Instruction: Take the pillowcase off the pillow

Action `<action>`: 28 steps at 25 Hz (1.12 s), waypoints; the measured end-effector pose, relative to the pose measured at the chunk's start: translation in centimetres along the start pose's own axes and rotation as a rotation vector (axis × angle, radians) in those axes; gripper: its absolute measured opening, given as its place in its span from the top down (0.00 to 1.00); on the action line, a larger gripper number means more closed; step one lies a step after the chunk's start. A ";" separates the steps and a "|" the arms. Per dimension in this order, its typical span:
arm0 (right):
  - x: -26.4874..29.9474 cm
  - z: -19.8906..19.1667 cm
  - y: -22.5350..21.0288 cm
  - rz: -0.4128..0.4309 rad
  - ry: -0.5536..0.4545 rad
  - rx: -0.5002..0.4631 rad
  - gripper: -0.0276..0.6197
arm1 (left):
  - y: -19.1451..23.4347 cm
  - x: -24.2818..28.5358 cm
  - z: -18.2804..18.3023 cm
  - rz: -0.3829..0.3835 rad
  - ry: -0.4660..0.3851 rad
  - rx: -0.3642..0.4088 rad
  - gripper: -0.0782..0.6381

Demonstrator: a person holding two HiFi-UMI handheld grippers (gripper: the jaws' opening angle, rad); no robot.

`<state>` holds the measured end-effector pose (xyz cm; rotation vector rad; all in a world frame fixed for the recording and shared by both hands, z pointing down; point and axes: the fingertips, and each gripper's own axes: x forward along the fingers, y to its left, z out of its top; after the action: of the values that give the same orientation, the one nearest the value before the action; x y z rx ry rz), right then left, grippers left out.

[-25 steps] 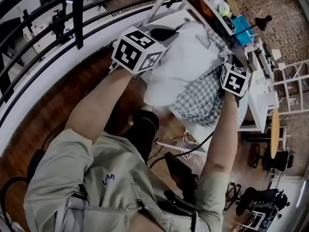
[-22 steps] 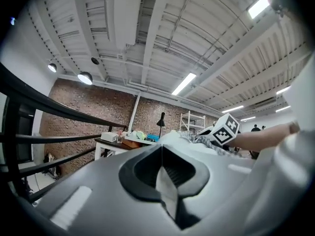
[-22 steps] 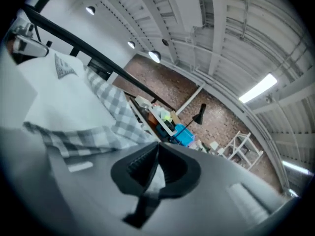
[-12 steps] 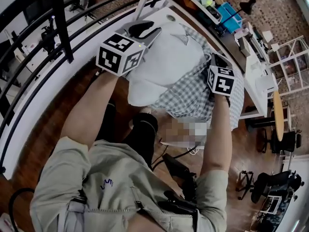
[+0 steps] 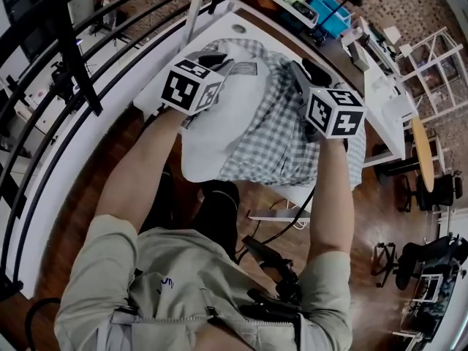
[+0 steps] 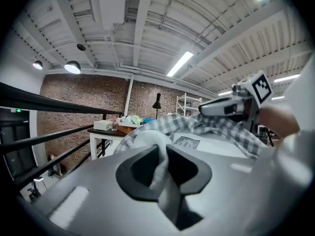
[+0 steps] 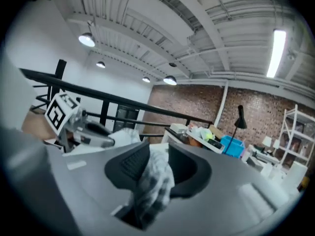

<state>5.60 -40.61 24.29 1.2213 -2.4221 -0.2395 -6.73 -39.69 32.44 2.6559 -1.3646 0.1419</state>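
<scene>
Both have just been opening: left gripper [image 6: 161,154] narrow, pinching the white pillow [image 5: 216,130] at frame left; right gripper [image 7: 155,156] wider, checked pillowcase [image 5: 278,134] loose between, frame right.

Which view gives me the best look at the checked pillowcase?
The head view: the checked pillowcase lies spread out, pulled partway off the white pillow. The left gripper view shows only a bunched strip beyond the pillow; the right gripper view only a fold between the right gripper's jaws, which have just been opening.

Wht table [image 5: 219,29] w/ pillow [image 5: 219,115], pillowcase [image 5: 281,134]
</scene>
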 end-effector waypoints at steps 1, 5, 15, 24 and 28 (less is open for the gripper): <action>0.6 1.2 -0.2 0.004 -0.024 0.015 0.76 | -0.6 -0.3 0.2 -0.001 -0.013 0.034 0.83; 5.0 2.2 0.3 0.052 0.053 0.039 0.66 | -3.9 -2.2 1.2 -0.007 -0.064 0.208 0.84; 8.0 -3.9 -2.1 -0.061 0.476 -0.254 0.95 | -4.9 -5.8 4.6 0.000 -0.183 0.299 0.85; 2.7 -8.5 -14.3 -0.471 0.604 -0.166 0.95 | -1.0 -6.6 5.5 0.057 -0.215 0.210 0.85; 1.1 -11.0 -15.4 -0.505 0.592 -0.077 0.95 | 1.3 -4.1 3.2 0.056 -0.157 0.140 0.85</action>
<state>21.08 -50.40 29.41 1.5832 -1.5740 -0.0916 -10.13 -37.78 28.83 2.7965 -1.5297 0.0373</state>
